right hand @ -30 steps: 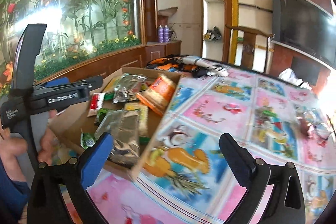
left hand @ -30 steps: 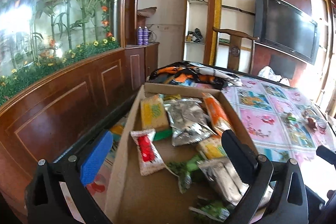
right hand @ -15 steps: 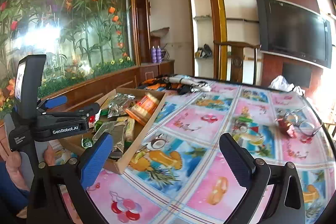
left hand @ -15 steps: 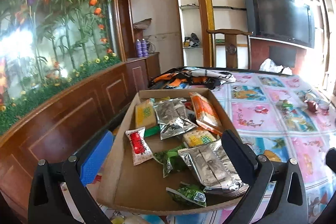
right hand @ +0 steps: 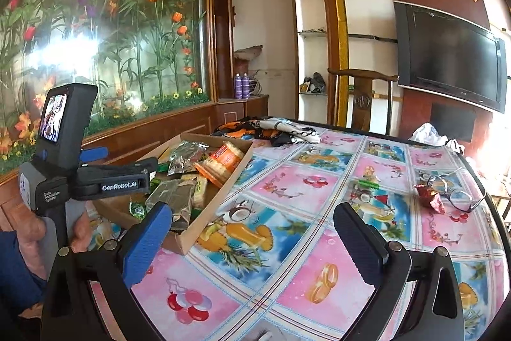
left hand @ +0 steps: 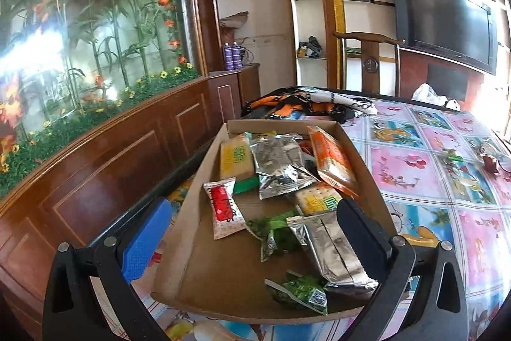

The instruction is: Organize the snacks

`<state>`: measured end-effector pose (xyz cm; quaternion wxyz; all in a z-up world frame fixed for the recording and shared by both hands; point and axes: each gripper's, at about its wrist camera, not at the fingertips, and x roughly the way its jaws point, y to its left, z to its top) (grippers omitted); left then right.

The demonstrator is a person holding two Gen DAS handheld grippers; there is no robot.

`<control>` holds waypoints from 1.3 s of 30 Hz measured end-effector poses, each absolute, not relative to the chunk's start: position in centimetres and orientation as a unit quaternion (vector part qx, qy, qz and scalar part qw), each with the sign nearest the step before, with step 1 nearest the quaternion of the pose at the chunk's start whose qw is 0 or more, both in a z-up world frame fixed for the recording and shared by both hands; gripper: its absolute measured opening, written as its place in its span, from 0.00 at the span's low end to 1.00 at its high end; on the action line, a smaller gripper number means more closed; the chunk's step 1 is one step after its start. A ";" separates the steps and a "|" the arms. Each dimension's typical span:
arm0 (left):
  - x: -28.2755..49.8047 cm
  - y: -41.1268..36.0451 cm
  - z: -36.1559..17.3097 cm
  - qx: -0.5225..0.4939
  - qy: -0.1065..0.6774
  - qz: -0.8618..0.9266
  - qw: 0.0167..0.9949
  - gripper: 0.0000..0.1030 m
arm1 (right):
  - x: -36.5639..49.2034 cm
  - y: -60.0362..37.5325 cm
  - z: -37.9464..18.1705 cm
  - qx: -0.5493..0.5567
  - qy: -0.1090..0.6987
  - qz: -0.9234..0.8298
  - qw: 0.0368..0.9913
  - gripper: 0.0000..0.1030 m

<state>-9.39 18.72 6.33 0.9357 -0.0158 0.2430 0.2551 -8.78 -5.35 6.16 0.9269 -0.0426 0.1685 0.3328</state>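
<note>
A shallow cardboard tray (left hand: 198, 251) sits at the table's left edge, also in the right wrist view (right hand: 223, 190). In it lie a red-and-white packet (left hand: 223, 210), silver foil packets (left hand: 278, 165), an orange packet (left hand: 332, 162), yellow cracker packs (left hand: 234, 157) and green candy wrappers (left hand: 300, 293). My left gripper (left hand: 252, 232) is open and empty, hovering over the tray's near end. My right gripper (right hand: 252, 235) is open and empty above the tablecloth, right of the tray. The left gripper's body (right hand: 105, 178) shows over the tray in the right wrist view.
The table has a colourful fruit-print cloth (right hand: 319, 213). A patterned garment (left hand: 303, 104) lies behind the tray. Glasses and a red wrapper (right hand: 431, 197) lie at the right. A wooden chair (right hand: 364, 98) and a wood-panelled wall (left hand: 111, 155) border the table.
Both grippers have pulled back and up from the tray, so more of the tray and table shows. Both stay open and empty. The snacks have not moved.
</note>
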 end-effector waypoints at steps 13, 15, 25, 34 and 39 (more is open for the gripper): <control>-9.3 19.3 6.1 -0.020 0.253 0.269 0.929 1.00 | -9.3 -5.4 6.1 -0.046 0.160 0.337 0.927 1.00; -9.3 19.4 6.1 -0.023 0.255 0.272 0.928 1.00 | -9.3 -5.4 6.1 -0.047 0.163 0.337 0.926 1.00; -9.3 19.8 6.0 -0.029 0.258 0.277 0.925 1.00 | -9.1 -5.3 6.1 -0.048 0.169 0.335 0.926 1.00; -9.4 19.9 6.0 -0.029 0.255 0.278 0.925 1.00 | -8.9 -5.1 5.8 -0.051 0.174 0.332 0.926 1.00; -9.4 19.9 6.0 -0.030 0.256 0.279 0.925 1.00 | -8.6 -5.1 5.6 -0.054 0.177 0.329 0.926 1.00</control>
